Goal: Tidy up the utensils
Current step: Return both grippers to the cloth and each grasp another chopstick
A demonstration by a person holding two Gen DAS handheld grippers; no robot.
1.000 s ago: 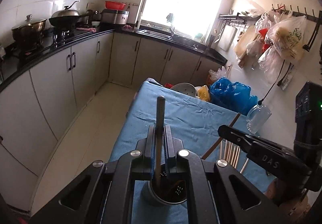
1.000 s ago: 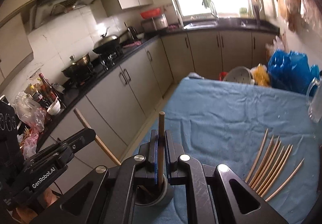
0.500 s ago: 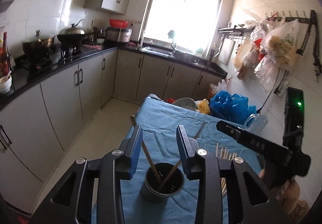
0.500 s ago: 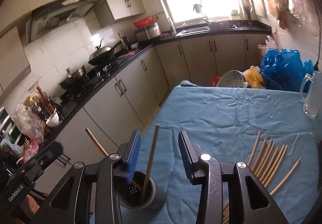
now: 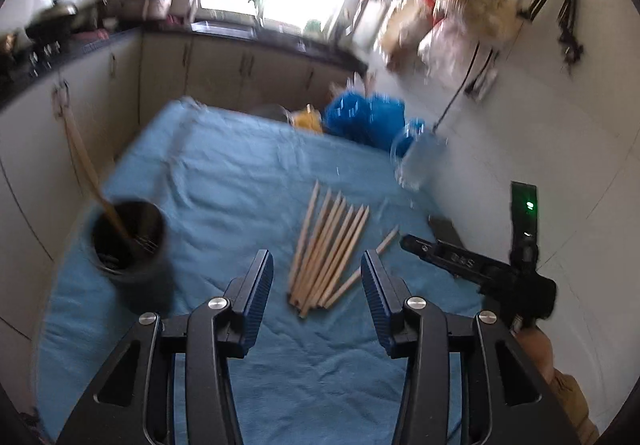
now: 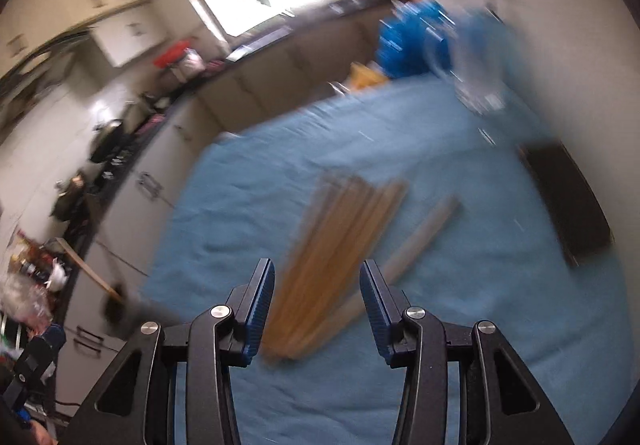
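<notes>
Several wooden chopsticks (image 5: 328,249) lie in a bundle on the blue cloth (image 5: 240,173). A dark holder cup (image 5: 128,241) at the left holds chopsticks (image 5: 86,161) that lean left. My left gripper (image 5: 317,281) is open and empty just before the bundle's near end. My right gripper (image 6: 316,293) is open and empty over the near end of the same bundle (image 6: 340,237), blurred by motion. The cup shows at the far left in the right wrist view (image 6: 116,309). The right gripper's body shows at the right in the left wrist view (image 5: 472,269).
A clear glass jug (image 5: 416,161), blue plastic bags (image 5: 364,117) and a yellow bag (image 5: 308,121) stand at the table's far end. A dark flat object (image 6: 568,197) lies at the table's right edge by the wall. Kitchen cabinets (image 5: 48,133) run along the left.
Both grippers let go of their chopsticks into the cup, opened, and swung right toward the bundle on the cloth. The cup now lies to the left in both views.
</notes>
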